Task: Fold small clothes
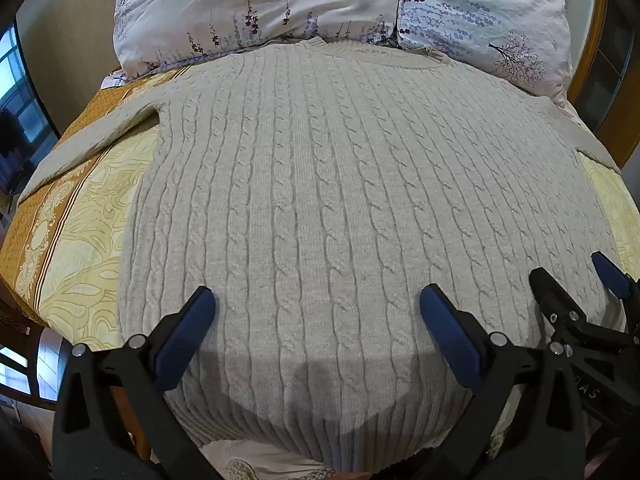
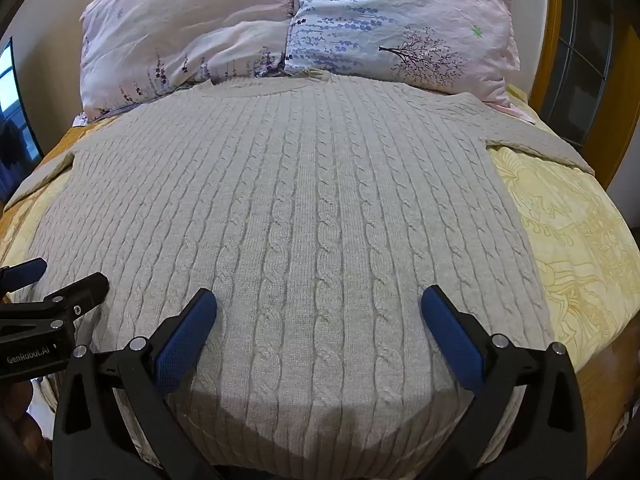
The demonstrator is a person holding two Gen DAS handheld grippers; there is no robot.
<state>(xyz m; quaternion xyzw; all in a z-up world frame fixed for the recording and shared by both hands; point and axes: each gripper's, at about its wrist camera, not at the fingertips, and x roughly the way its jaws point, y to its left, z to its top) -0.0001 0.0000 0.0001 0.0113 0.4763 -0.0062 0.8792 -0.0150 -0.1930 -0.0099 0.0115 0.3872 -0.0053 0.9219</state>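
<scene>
A cream cable-knit sweater [image 1: 340, 184] lies flat and spread out on the bed, collar toward the pillows, hem nearest me; it also fills the right wrist view [image 2: 304, 208]. Its left sleeve [image 1: 92, 136] stretches out to the left and its right sleeve [image 2: 536, 140] to the right. My left gripper [image 1: 318, 312] is open and empty, hovering over the left half of the hem. My right gripper [image 2: 320, 312] is open and empty over the right half of the hem. Each gripper shows at the edge of the other's view: the right gripper [image 1: 576, 276] and the left gripper [image 2: 60, 276].
A yellow and orange patterned bedspread [image 1: 80, 248] covers the bed [image 2: 580, 248]. Two floral pillows [image 1: 260, 4] [image 2: 400, 24] lie against the head of the bed. A wooden frame [image 2: 548, 32] stands at the right, a window [image 1: 16, 92] at the left.
</scene>
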